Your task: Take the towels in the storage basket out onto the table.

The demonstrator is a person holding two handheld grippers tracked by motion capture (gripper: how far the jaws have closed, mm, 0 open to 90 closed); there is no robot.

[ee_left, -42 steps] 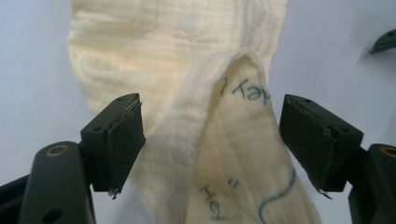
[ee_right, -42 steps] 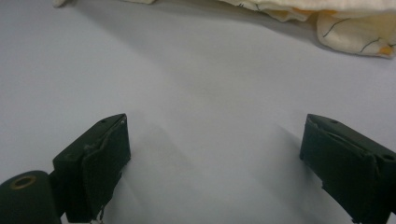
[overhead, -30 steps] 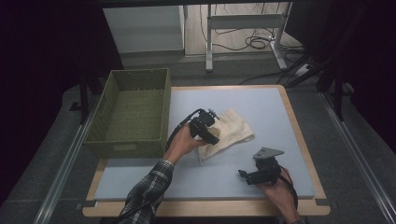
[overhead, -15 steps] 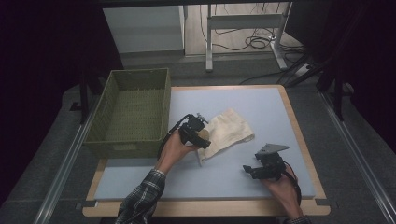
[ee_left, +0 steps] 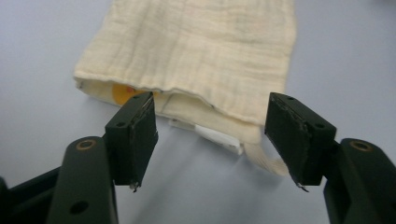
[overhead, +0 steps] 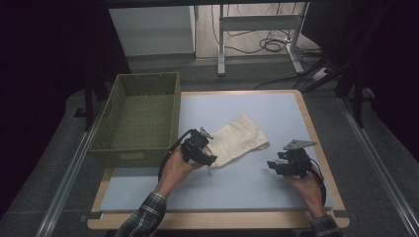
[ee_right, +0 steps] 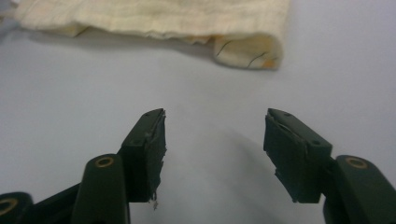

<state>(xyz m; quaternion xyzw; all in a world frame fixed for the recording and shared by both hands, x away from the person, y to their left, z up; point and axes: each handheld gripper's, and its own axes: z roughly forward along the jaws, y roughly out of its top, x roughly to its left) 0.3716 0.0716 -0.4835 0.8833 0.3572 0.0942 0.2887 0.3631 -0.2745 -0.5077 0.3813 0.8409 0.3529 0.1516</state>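
Since a moment ago my left hand-held gripper (overhead: pixel 210 160) has slid toward the near edge of the surface (overhead: pixel 257 185), off the middle of the cloth pouch (overhead: pixel 237 140) to its open near-left end, while my right hand-held gripper (overhead: pixel 272 165) has drifted toward the right edge. Both pairs of jaws have just been closing, yet both stand apart and clamp nothing. In the left gripper view the pouch's (ee_left: pixel 196 51) mouth lies just beyond and between my left hand-held gripper's (ee_left: pixel 212 140) jaws, untouched by the pads; something orange (ee_left: pixel 122 93) shows inside the opening and a white tab (ee_left: pixel 217 137) sticks out under the hem. In the right gripper view bare surface lies between my right hand-held gripper's (ee_right: pixel 215 149) jaws, with the pouch's (ee_right: pixel 177 16) edge well ahead. The pouch rests flat near the centre of the surface, slanting toward the far right. A green woven basket (overhead: pixel 116 148) sits at the left edge, just beside my left hand (overhead: pixel 175 170).
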